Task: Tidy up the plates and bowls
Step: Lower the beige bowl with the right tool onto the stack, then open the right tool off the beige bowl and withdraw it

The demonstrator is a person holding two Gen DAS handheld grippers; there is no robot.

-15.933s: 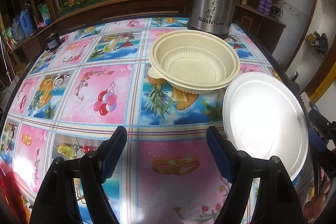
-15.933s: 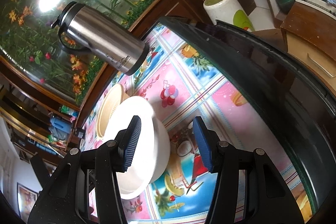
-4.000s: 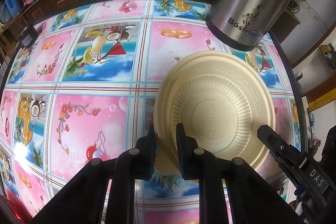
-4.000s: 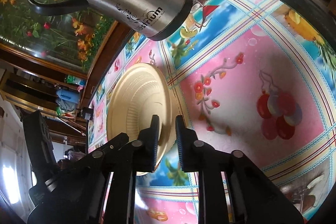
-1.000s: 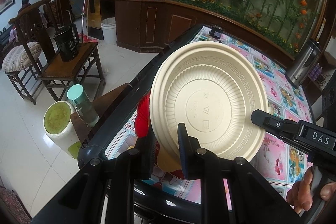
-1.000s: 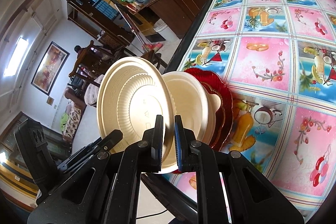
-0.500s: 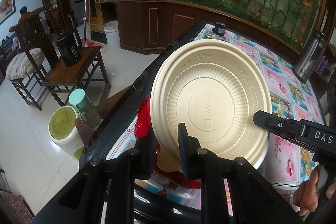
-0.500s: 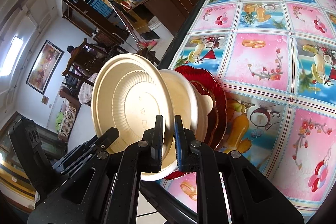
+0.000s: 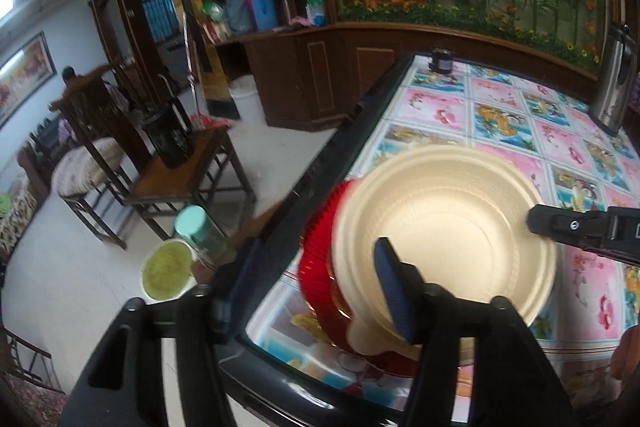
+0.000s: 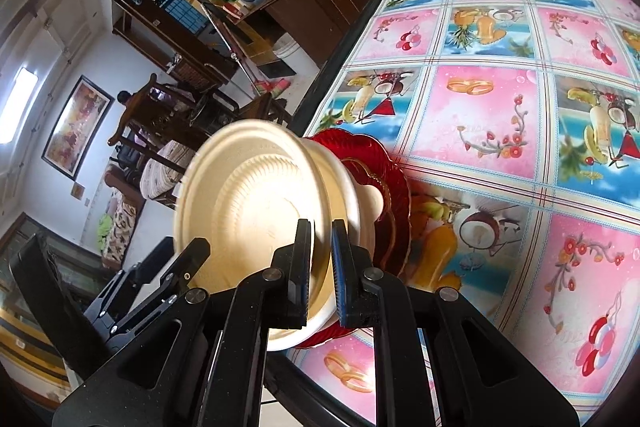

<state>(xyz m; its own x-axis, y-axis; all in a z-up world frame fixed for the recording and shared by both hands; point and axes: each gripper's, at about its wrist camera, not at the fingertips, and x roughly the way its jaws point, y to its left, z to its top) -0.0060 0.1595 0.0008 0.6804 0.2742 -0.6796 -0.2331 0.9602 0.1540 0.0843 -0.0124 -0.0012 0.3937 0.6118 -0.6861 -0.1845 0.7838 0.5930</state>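
A cream plastic bowl (image 9: 444,239) (image 10: 248,219) lies on top of a stack near the table's left edge. Under it are another cream dish (image 10: 348,195) and red scalloped plates (image 9: 320,267) (image 10: 384,179). My left gripper (image 9: 316,255) is opening. The bowl's near rim sits between its blue pads, which do not press on it. My right gripper (image 10: 320,267) is shut on the bowl's opposite rim. One of its fingers (image 9: 560,227) reaches in from the right in the left wrist view.
The table (image 9: 500,123) has a pink and blue picture cloth and a dark rim close beside the stack. A steel flask (image 9: 612,83) and a small dark jar (image 9: 440,61) stand at the far end. Wooden chairs (image 9: 172,179) and a green-topped bin (image 9: 166,273) stand on the floor to the left.
My left gripper's jaws have spread and let go of the bowl's rim. The bowl has tipped down from upright onto the stack. The right gripper still pinches its rim.
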